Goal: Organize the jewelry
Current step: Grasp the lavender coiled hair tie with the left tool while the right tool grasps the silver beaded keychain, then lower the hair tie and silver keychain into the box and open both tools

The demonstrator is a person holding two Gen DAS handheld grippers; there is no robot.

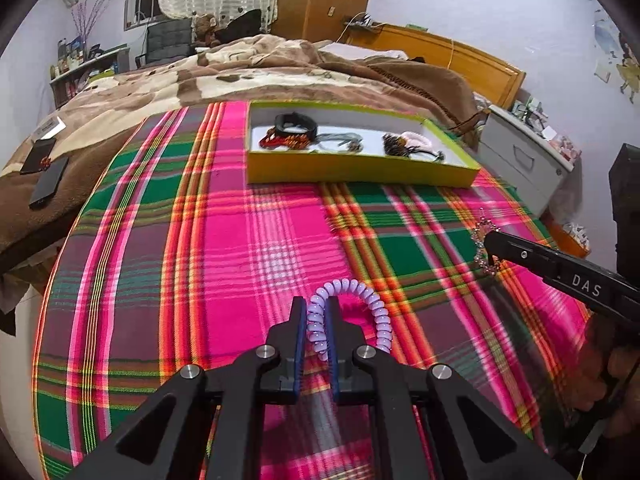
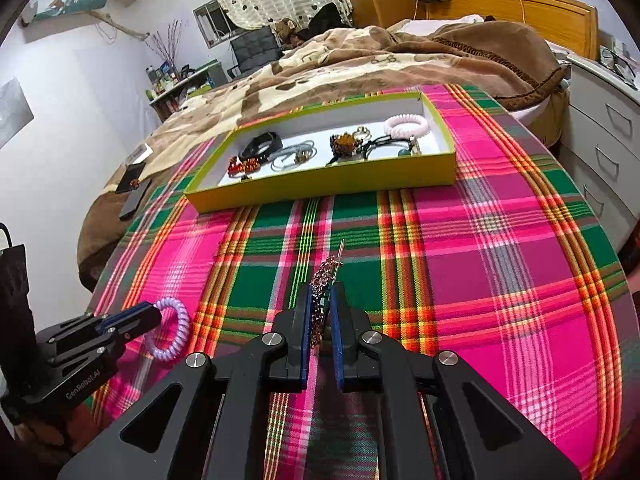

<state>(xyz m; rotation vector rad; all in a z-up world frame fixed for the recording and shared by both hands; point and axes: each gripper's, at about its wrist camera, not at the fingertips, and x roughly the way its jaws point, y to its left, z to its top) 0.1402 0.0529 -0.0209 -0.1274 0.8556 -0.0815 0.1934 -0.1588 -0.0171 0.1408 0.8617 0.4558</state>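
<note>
**On the plaid cloth: both grippers loaded, tray waiting beyond**

On the bed, a pink, green and orange plaid cloth covered the near part of the mattress, with a brown blanket bunched behind it.

Far left, off the cloth on the blanket: a dark phone lying flat, with a small black card next to it.

Left of centre, near edge: the left gripper had its jaws drawn narrow and clamped on a lilac spiral hair tie. One side of the coil sat pinched between the blue pads; the rest looped out to the right. In the right wrist view the same tie hung as a ring off the gripper's tip, over the cloth.

Centre, far side of the cloth: a shallow yellow-green tray with a white floor. Contents, left to right: a black band, a red-orange beaded piece, a pale grey loop, a dark amber-and-black ornament, and a pink coiled bracelet at the far right end. All lay inside the tray, loosely grouped.

Right, near edge: the right gripper was closed tight on a rose-gold chain piece, links bunched between the pads and a thin pin sticking up past the tips. From the left wrist view the chain showed as a sparkling ring at the gripper's tip.

Far right, beside the bed: a white drawer unit.
</note>
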